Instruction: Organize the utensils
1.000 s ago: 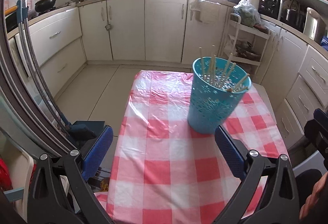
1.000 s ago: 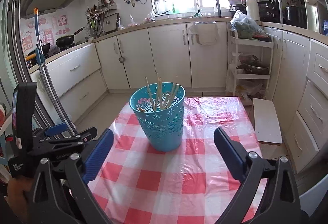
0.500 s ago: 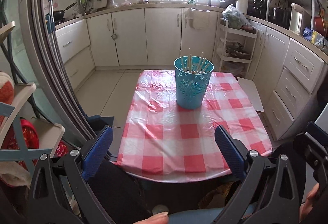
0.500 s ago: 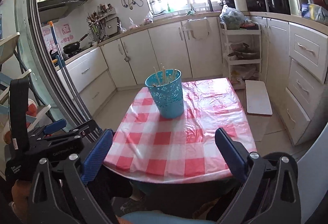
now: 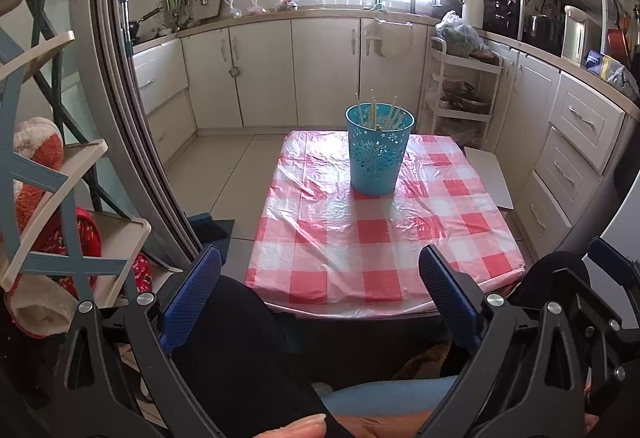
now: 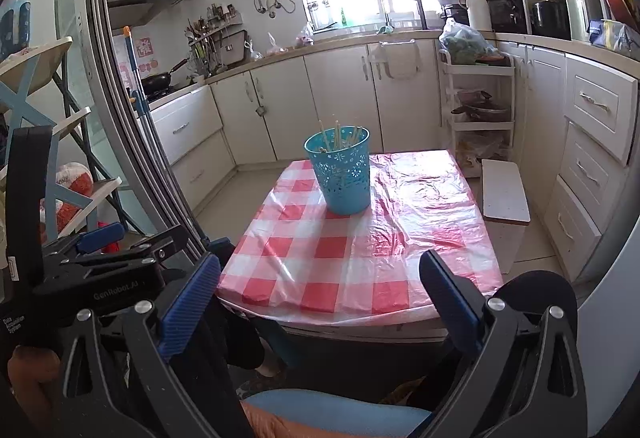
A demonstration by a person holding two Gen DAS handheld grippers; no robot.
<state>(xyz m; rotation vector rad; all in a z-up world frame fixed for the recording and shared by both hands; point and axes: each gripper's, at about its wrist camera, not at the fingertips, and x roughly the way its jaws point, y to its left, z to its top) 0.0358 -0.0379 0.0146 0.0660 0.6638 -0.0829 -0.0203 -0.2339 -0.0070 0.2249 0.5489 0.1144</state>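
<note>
Chopsticks (image 5: 375, 113) found upright in blue basket (image 5: 378, 153), long axes near vertical, tips fanned slightly above rim. Basket seen standing toward far end of tabletop (image 5: 360, 238), on red-checked cloth. Left hand-held gripper (image 5: 320, 302) noted released, jaws wide apart, nothing between them, well short of tabletop's near edge. Right hand-held gripper (image 6: 320, 302) likewise released and bare. White board (image 6: 504, 193) observed just beside tabletop on right. Wire rack (image 6: 478, 109) recorded beyond it against cabinets. Nothing found standing between grippers and basket.
</note>
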